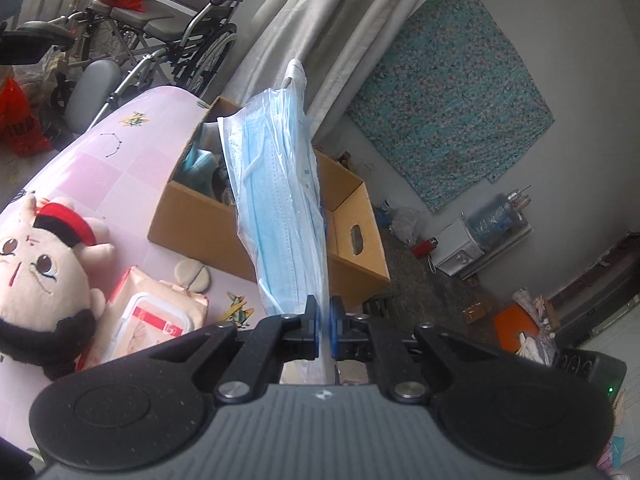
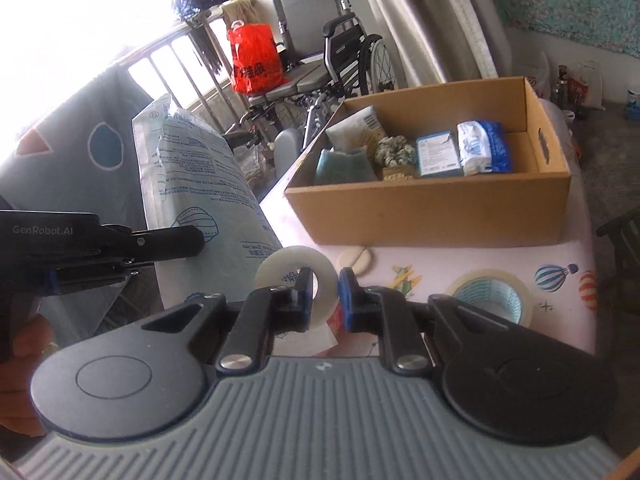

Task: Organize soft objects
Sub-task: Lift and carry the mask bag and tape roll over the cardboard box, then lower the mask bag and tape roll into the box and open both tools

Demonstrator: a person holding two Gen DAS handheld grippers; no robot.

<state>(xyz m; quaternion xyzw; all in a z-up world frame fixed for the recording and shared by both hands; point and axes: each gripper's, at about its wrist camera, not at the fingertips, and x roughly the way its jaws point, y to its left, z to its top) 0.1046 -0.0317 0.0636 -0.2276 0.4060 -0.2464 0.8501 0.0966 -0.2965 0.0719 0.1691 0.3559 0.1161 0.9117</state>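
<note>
Pink table (image 1: 100, 168), cardboard box (image 2: 432, 216) ahead.
My left gripper (image 1: 325, 320) pinched the mask pack (image 1: 276, 200), my right gripper (image 2: 325, 292) a tape ring (image 2: 296, 276); either could slip.

Cardboard box (image 1: 352, 236): in the left wrist view its contents are largely hidden behind the hanging pack of face masks (image 1: 276, 200); only teal and grey scraps show at the far left corner. Plush doll (image 1: 44, 276): cut off by the left edge. Wet-wipes pack (image 1: 156, 312): near end covered by the left hand-held gripper (image 1: 325, 320). Print on the mask pack (image 2: 208, 184): too small to read in the right wrist view. White ring (image 2: 298, 276): lower part hidden between the pads of the right hand-held gripper (image 2: 325, 300). Tape roll (image 2: 494, 294): near rim hidden by the gripper body. Hand (image 2: 20, 376): cut off at the left edge.
</note>
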